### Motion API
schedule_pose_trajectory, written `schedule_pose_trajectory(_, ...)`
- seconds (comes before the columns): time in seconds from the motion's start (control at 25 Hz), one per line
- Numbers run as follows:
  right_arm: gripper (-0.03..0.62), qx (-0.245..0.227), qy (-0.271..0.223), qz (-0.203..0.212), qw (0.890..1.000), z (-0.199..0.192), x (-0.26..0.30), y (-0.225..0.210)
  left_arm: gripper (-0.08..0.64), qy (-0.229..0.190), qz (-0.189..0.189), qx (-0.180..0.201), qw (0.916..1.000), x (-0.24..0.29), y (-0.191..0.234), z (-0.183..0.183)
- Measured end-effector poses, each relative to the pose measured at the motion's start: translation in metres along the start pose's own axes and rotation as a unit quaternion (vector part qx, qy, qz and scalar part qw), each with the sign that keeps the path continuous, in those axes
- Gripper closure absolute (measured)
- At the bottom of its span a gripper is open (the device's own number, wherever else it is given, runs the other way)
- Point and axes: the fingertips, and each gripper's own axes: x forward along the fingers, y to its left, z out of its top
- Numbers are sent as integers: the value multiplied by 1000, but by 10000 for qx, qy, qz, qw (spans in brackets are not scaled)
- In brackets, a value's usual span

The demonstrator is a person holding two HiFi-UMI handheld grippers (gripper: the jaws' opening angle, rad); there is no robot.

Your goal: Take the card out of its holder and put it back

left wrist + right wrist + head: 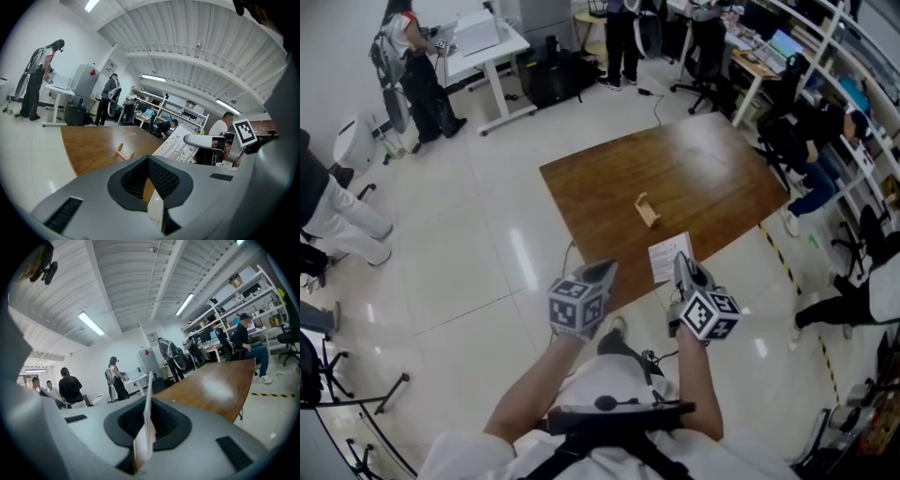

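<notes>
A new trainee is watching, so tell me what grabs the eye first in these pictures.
A white printed card is pinched in the right tongs at the near edge of the brown wooden table. The small wooden holder stands empty in the table's middle, and the left tongs are open with nothing in them.

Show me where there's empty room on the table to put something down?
The table is almost all bare wood. Only the small wooden holder stands near its middle. Free room lies between the holder and the far corner, and toward both side edges. It's tightest at the near edge, where the right gripper holds the card.
</notes>
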Motion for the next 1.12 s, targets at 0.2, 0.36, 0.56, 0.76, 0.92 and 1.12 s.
schedule_pose_trajectory(0.2,571,1,-48,17,10000,6,5,-5,569,8,-53,214,9998,7,-4,5)
schedule_pose_trajectory(0.36,571,-80,-92,31,9999,16,19,-14,569,47,-107,116,9999,19,-3,6)
schedule_pose_trajectory(0.56,571,-259,-85,85,9996,34,45,-29,569,105,-85,115,9998,38,0,11)
schedule_pose_trajectory(0.76,571,-386,-14,179,9991,54,77,-48,569,141,-49,96,9998,59,2,26)
schedule_pose_trajectory(0.92,571,-508,96,273,9983,59,105,-62,569,137,25,59,9999,77,12,33)
schedule_pose_trajectory(1.12,571,-582,240,430,9971,61,136,-78,569,169,262,30,9995,99,25,40)
